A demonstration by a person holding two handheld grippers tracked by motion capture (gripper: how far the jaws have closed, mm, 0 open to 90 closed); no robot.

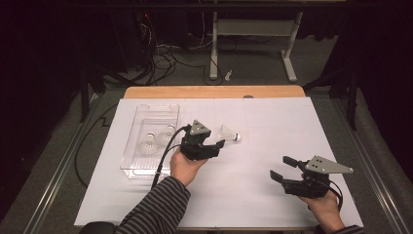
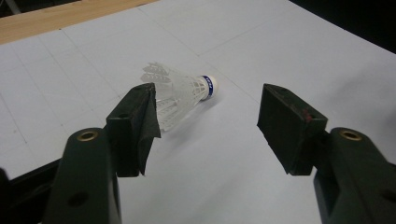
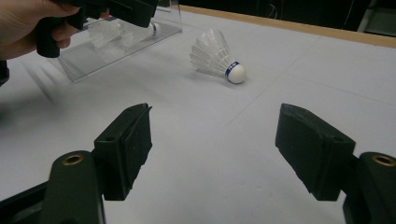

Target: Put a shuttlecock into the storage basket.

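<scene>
- The left gripper (image 1: 220,144) is held low over the white paper sheet (image 1: 263,170) near the table's middle, its jaws spread wide and gripping nothing — in the left gripper view the pads stand well apart with bare sheet between them.
- The left hand (image 1: 182,165) wraps the body from below; a striped sleeve (image 1: 156,207) runs in from the bottom edge, and the jaws aim forward and to the right, toward a shuttlecock.
- The right gripper (image 1: 284,168) sits near the sheet's lower right, held by the right hand (image 1: 324,208); its jaws are also released and empty, aimed left and up the table.
- The loose shuttlecock (image 1: 229,133) lies on its side on the sheet just beyond the left gripper's jaw tips, apart from them.
- Its long axis runs roughly left to right in the high view: the white cork cap with a blue band points right, the feather skirt points left, toward the tray.
- A clear plastic tray (image 1: 139,168) rests on the sheet's left part — two more shuttlecocks (image 1: 147,145) lie inside it.
</scene>
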